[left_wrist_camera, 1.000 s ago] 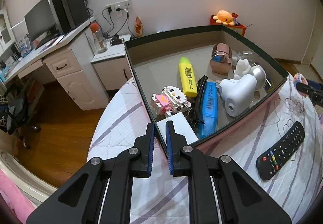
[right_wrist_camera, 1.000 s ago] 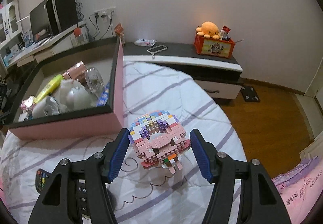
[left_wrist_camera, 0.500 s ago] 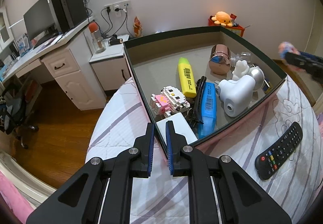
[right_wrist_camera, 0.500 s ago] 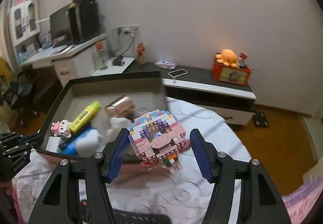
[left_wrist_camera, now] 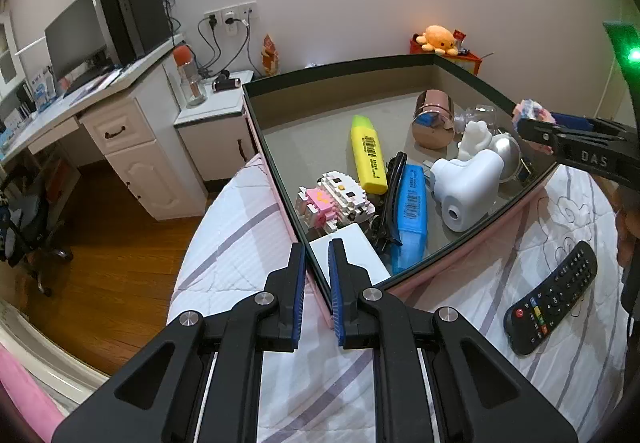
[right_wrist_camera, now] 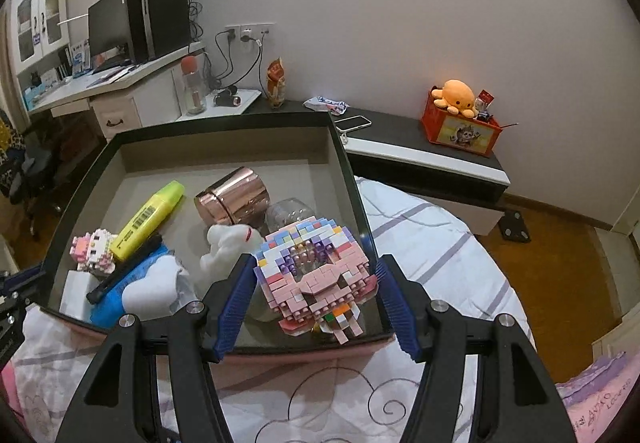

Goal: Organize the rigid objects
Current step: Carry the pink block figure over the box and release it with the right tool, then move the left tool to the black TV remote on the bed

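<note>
Right gripper [right_wrist_camera: 316,307] has swung from over the bedspread to above the box [right_wrist_camera: 352,179], jaws clenched on the pink brick figure [right_wrist_camera: 314,275], now hanging over the box's 4 o'clock corner. Release into the box looks next. Left gripper [left_wrist_camera: 316,291] hasn't moved, jaws pinching the box's near corner wall.
</note>
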{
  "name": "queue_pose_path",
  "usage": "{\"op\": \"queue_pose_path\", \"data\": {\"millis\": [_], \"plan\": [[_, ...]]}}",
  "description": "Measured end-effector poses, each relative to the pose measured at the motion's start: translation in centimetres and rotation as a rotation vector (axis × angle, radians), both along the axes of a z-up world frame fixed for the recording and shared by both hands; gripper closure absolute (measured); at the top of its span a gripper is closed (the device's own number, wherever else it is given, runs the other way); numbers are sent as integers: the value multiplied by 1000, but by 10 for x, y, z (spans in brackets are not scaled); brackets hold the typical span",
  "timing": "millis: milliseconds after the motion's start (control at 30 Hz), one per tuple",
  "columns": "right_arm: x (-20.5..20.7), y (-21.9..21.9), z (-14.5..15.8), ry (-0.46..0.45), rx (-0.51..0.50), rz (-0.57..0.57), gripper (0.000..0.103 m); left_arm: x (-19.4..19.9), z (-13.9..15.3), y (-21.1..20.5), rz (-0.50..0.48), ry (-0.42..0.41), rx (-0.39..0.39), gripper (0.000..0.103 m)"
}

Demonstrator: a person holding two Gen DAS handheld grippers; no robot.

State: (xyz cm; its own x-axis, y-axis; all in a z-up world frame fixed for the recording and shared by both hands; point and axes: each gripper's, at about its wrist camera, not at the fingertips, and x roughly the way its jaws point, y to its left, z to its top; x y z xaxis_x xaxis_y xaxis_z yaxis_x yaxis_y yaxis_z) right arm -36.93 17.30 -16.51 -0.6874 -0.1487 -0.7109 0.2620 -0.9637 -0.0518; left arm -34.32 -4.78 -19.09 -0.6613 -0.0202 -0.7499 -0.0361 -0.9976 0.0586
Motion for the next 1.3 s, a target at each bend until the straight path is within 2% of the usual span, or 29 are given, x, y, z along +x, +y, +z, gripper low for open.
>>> {"op": "queue_pose_path", "data": {"millis": [267, 333, 367, 400, 533, 700, 833, 900, 967, 1000, 1033, 1133, 1233, 1300], "plan": [[-3, -7, -2, -38, -164, 74, 39, -1, 1, 1, -1, -3, -12, 92], [-1, -8, -1, -32, -170, 78, 36, -1, 1, 1, -1, -2, -11, 92], [1, -8, -1, -28, -172, 76, 26, -1, 1, 1, 1, -2, -11, 92], [4, -6, 1, -22, -182, 68, 21, -1, 1, 1, 1, -1, -12, 92], [17, 10, 12, -13, -231, 54, 21, 3, 4, 0, -2, 5, -19, 91], [48, 41, 23, 11, -226, 15, 21, 22, 21, 2, -7, 49, -11, 89], [74, 71, 19, 6, -209, -24, 21, 44, 35, 14, -39, 91, -16, 75], [86, 84, 12, -14, -203, -57, 21, 53, 40, 24, -58, 101, -19, 72], [96, 95, 4, -37, -209, -76, 21, 63, 45, 37, -96, 117, -15, 57], [101, 101, 0, -53, -212, -89, 21, 69, 47, 44, -125, 127, -13, 36], [106, 105, -4, -62, -216, -97, 21, 76, 49, 54, -162, 144, -16, 23], [123, 115, -16, -92, -248, -112, 21, 89, 47, 79, -258, 150, -13, 22], [137, 119, -27, -116, -257, -118, 21, 89, 35, 102, -314, 111, -23, 17], [146, 122, -35, -128, -261, -123, 21, 86, 24, 114, -356, 70, 10, 17]]}}
